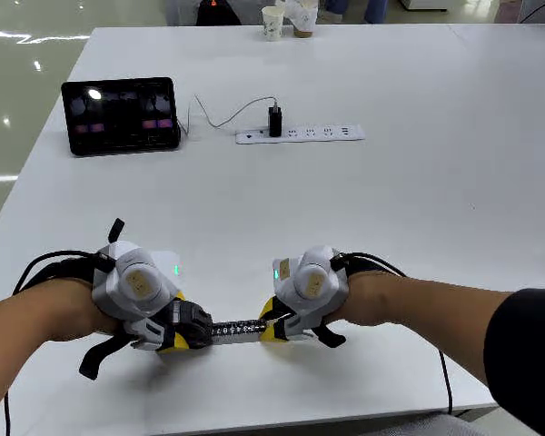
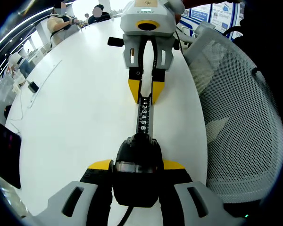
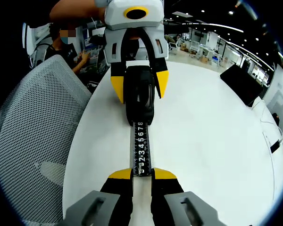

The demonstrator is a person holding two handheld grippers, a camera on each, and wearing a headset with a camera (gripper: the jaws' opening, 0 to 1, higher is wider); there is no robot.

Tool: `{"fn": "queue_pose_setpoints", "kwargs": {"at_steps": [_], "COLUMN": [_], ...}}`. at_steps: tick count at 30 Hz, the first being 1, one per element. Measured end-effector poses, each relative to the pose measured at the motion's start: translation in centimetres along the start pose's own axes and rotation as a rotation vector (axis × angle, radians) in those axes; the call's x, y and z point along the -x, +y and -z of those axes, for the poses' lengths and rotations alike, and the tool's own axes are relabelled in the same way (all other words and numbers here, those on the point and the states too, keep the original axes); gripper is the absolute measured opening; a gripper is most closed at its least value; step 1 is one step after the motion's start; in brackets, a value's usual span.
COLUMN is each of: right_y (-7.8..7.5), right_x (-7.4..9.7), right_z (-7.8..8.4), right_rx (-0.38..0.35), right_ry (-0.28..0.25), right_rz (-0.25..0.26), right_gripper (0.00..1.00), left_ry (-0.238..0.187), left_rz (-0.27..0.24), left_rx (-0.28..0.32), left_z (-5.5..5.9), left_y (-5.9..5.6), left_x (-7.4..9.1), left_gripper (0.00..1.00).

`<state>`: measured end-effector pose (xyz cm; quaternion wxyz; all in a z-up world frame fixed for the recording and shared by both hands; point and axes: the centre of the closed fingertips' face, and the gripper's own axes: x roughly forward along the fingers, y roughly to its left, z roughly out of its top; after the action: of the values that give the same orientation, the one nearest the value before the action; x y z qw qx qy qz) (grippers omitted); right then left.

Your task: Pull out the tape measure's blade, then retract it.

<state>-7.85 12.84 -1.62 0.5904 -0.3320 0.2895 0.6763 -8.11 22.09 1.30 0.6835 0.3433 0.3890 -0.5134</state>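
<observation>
Left gripper (image 2: 137, 165) clamped on black boxy tape measure case (image 2: 137, 181) at the near edge of the white table (image 1: 345, 227), right gripper (image 3: 141, 174) pinched shut on the tip of its short black numbered steel blade (image 3: 140, 148), so draw the 2 straight apart, blade level, case grip firm.

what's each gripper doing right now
Left gripper: shut on the tape case.
Right gripper: shut on the blade tip.

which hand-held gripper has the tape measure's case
The left hand-held gripper: its jaws clamp the black case, while the right hand-held gripper pinches only the end of the blade.
</observation>
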Motion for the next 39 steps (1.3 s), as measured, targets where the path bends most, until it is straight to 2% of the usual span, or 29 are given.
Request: {"fn": "queue_pose_setpoints", "kwargs": {"at_steps": [39], "right_y": [-0.1], "right_x": [2.1], "right_z": [2.5], "right_rx": [-0.027], "right_ry": [0.021], "right_rz": [0.000], "right_gripper": [0.10], "left_ry": [-0.003], "left_rz": [-0.002], "left_rx": [0.001], "left_z": [0.0], "left_y": [0.0], "left_x": [-0.1], "left_gripper": [0.32]}}
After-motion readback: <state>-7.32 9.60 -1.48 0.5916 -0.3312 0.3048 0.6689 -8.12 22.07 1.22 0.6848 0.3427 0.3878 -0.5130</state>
